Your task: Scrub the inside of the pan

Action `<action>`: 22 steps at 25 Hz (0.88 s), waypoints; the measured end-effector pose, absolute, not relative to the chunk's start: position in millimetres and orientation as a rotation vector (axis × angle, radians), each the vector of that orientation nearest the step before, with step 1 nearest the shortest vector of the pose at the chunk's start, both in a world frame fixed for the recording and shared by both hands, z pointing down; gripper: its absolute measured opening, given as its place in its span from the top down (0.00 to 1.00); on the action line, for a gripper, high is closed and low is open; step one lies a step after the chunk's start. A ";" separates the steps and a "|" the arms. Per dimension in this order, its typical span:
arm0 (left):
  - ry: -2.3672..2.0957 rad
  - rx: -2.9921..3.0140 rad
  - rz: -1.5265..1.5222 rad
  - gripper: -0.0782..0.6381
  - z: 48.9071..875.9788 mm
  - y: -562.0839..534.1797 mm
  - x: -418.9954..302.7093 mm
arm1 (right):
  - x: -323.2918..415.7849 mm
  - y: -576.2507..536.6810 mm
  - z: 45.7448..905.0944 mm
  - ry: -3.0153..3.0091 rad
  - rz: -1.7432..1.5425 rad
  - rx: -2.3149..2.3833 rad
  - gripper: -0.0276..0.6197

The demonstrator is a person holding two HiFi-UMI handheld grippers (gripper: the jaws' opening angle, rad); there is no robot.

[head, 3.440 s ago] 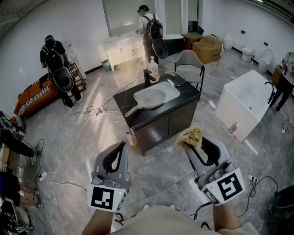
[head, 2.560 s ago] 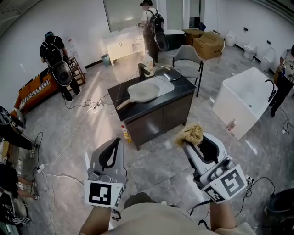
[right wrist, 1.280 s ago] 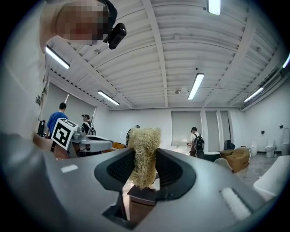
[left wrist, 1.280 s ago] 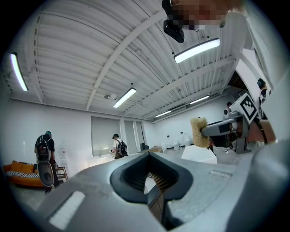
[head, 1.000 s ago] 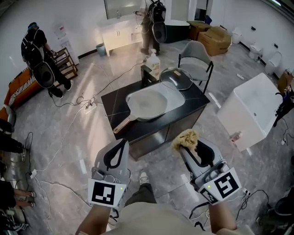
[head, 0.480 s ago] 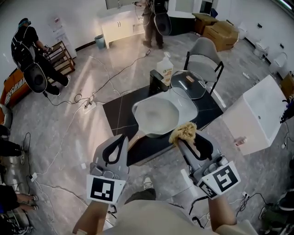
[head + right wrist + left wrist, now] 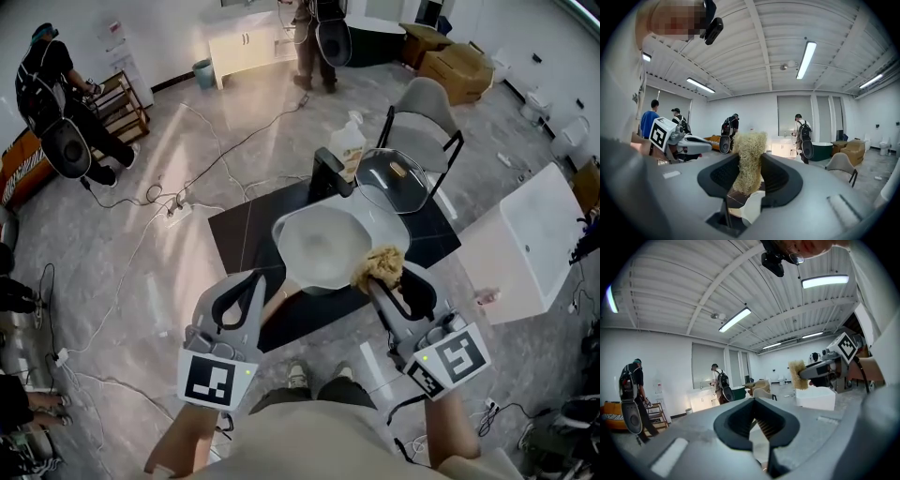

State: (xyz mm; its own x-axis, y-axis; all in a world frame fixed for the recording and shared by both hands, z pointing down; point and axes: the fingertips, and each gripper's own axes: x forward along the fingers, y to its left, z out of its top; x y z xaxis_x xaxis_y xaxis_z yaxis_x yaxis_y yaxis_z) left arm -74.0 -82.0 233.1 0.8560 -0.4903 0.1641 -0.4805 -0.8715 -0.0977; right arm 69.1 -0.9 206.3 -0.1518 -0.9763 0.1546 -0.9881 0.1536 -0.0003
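Pan (image 7: 323, 246): pale grey-white, rounded-square in outline, with a shallow raised rim. Its interior looks matte and bare, and no residue can be made out from the head view. A tan handle runs from its near-left corner towards the person and is partly covered by the left gripper (image 7: 255, 278). The pan rests at the middle of a black counter (image 7: 239, 234), over a white basin. A black tap (image 7: 328, 171), a soap bottle (image 7: 349, 141) and a glass lid (image 7: 392, 180) stand just behind it, and a grey chair (image 7: 427, 108) is beyond the counter. Left gripper: jaws clenched together with nothing between them, held above the counter's near edge. Right gripper (image 7: 375, 284): jaws clamped on a straw-coloured fibrous scrubber (image 7: 380, 265), which stands up above the jaw tips. From the head view the scrubber overlaps the pan's near-right rim. Whether it touches the pan cannot be determined. Other persons stand well apart at the room's far side.
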 end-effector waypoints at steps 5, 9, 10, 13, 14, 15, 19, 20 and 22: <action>0.820 -2.971 -0.309 0.89 239.0 -93.9 -68.1 | 75.7 -21.7 214.2 -2.313 0.157 1.901 0.73; 0.891 -2.955 -0.316 0.89 239.3 -107.3 -62.6 | 80.6 -38.5 222.6 -2.346 0.144 1.819 0.73; 0.918 -2.951 -0.316 0.89 238.5 -111.8 -61.5 | 82.5 -42.7 225.5 -2.362 0.151 1.794 0.73; 1.003 -2.935 -0.337 0.89 238.1 -125.1 -57.2 | 92.3 -56.4 231.9 -2.410 0.169 1.729 0.73; 1.022 -2.927 -0.346 0.89 238.9 -127.7 -55.3 | 96.4 -60.0 233.7 -2.422 0.173 1.713 0.73; 1.038 -2.918 -0.357 0.89 240.1 -129.2 -53.5 | 100.2 -62.8 235.6 -2.434 0.178 1.700 0.73; 1.124 -2.883 -0.425 0.89 246.7 -134.7 -44.6 | 118.1 -76.5 243.8 -2.488 0.204 1.630 0.73; 1.147 -2.873 -0.441 0.89 247.6 -137.5 -41.2 | 123.6 -81.8 245.3 -2.502 0.210 1.608 0.73; 1.150 -2.830 -0.495 0.89 251.6 -143.4 -34.7 | 133.7 -92.4 249.4 -2.524 0.224 1.563 0.73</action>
